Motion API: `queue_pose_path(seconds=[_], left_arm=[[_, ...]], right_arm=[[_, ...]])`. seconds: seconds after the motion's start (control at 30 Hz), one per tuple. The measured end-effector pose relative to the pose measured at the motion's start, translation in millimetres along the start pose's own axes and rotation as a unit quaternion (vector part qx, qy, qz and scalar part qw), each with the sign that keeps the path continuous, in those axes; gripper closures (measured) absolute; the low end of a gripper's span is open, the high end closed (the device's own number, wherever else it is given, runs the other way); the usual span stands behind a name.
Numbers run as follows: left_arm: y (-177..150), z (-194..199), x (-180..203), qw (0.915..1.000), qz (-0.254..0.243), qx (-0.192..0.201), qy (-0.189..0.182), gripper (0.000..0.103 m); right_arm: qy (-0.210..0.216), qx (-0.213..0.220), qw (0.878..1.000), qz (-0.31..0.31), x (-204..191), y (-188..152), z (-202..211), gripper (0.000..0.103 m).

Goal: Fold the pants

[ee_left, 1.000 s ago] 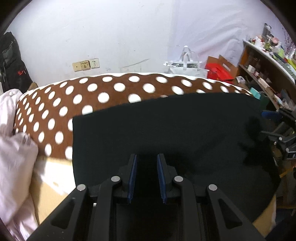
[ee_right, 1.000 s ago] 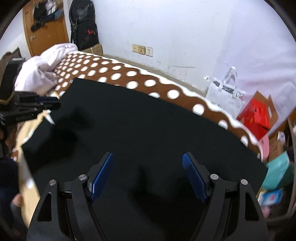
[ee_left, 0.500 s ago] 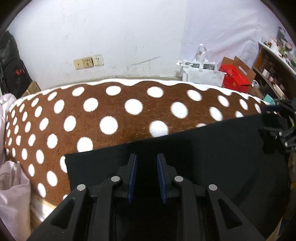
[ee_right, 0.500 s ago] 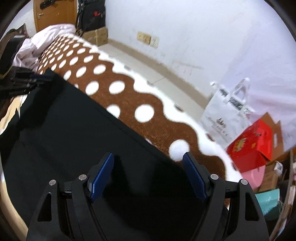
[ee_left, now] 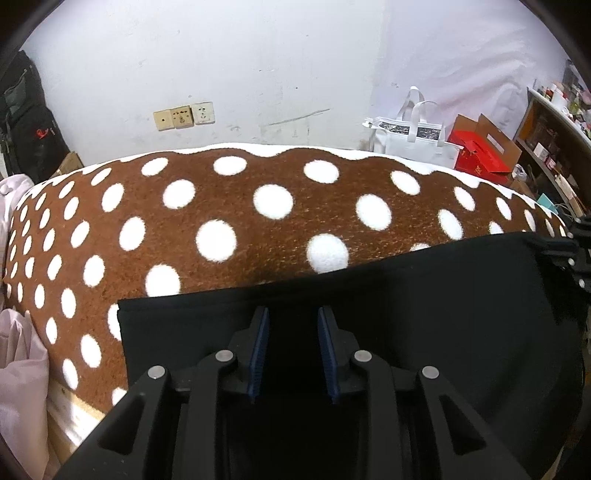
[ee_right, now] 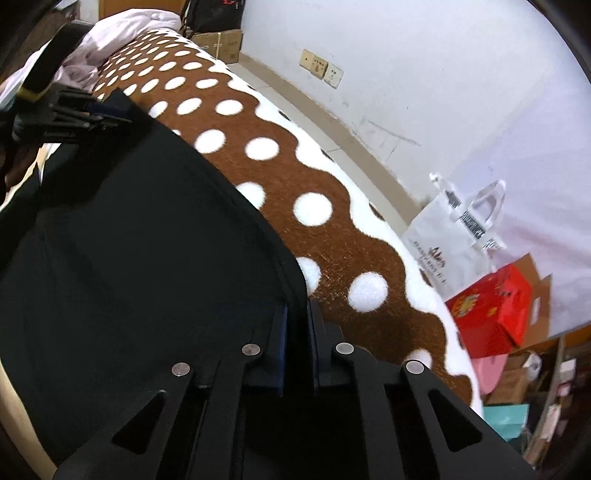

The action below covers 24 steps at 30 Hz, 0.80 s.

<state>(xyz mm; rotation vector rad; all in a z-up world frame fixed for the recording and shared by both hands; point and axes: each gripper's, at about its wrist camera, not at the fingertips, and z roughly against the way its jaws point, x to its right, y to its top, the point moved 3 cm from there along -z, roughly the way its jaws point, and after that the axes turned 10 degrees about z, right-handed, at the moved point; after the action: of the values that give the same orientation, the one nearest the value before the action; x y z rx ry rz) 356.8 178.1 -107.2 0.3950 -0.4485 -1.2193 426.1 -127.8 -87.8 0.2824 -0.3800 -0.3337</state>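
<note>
Pants [ee_left: 424,314], black, lie across a polka-dot bed [ee_left: 221,206] as the right gripper [ee_right: 297,321] pinches their edge and the left gripper [ee_left: 291,332], its jaws just easing apart, straddles the cloth.

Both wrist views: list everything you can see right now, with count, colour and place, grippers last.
pants: one, black, spread flat on the blanket
blanket: one, brown with white dots, under the pants
bedding: one heap, pale pink, at the blanket's far end
tote bag: one, white, on the floor by the wall
box: one, red, beside the tote bag
wall sockets: three, cream and white, low on the wall
backpack: one, black, in the corner
left gripper: black, blue pads, jaws just opening, pants between them
right gripper: black, just closed on the pants' edge
</note>
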Motion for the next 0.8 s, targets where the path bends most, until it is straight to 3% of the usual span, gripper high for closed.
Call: queue_pose_path(seconds=[0.17, 0.33, 0.4, 0.53, 0.7, 0.8], left_arm=[[-9, 18, -11, 0.9992, 0.038, -0.006, -0.012, 0.074], [-43, 62, -27, 0.9959, 0.079, 0.019, -0.04, 0.074], [-63, 79, -37, 0.9929, 0.104, 0.016, -0.056, 0.074], [-109, 109, -56, 0.9853, 0.15, 0.006, -0.082, 0.074], [-161, 118, -77, 0.97, 0.218, -0.033, -0.103, 0.067], [-172, 118, -78, 0.9682, 0.224, -0.043, -0.103, 0.066]], right_arm=[[-0.015, 0.045, 0.999, -0.019, -22, 5, 46, 0.094], [-0.011, 0.078, 0.996, -0.039, -92, 7, 85, 0.094], [-0.002, 0.08, 0.995, -0.052, -123, -14, 98, 0.094], [0.029, 0.063, 0.992, -0.106, -174, -57, 101, 0.093], [0.084, 0.003, 0.976, -0.199, -218, -104, 68, 0.092], [0.083, -0.01, 0.965, -0.249, -227, -113, 67, 0.08]])
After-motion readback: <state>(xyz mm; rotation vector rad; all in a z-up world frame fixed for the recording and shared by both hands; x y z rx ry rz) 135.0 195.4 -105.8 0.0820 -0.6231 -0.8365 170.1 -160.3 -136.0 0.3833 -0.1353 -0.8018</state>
